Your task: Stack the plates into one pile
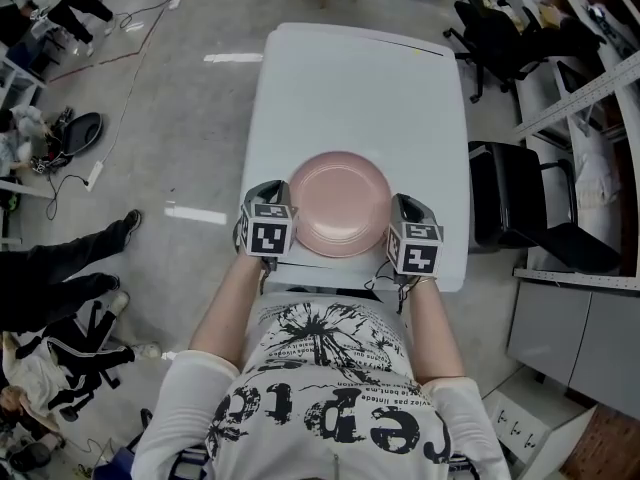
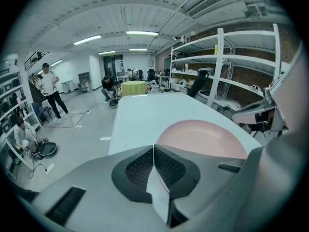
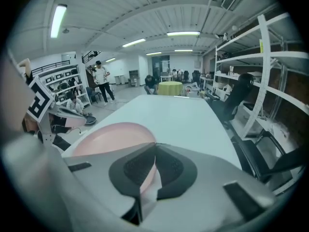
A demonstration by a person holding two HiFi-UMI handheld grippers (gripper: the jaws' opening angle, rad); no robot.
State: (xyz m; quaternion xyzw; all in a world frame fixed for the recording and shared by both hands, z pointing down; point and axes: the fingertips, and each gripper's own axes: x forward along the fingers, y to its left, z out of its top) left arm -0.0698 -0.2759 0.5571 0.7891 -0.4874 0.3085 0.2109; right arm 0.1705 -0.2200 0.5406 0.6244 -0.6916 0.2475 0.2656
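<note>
Our left claw (image 2: 153,151) had its two dark pads drawn together, with only a pale sliver caught between them, right at the left rim of the pink plate (image 1: 340,203). We took it for clamped on that rim. Our right claw (image 3: 155,151) was closed as well. A strip of the pink rim showed plainly between its pads, so it gripped the plate's right side.

In the head view the two claws stood at opposite sides of the plate, just ahead of our white printed shirt (image 1: 330,368). The plate was at the near end of the long white table (image 1: 350,88), right way up, its hollow facing upward. We could not tell whether it rested on the table or hung just above it, nor whether more plates lay beneath it.

A black chair (image 1: 520,208) stood just beside the table's right edge. On the floor (image 1: 180,118) to the left, a person's legs in dark trousers (image 1: 70,268) stretched toward the table. In the left claw's view, metal shelves (image 2: 227,66) lined the wall to the right of the table.
</note>
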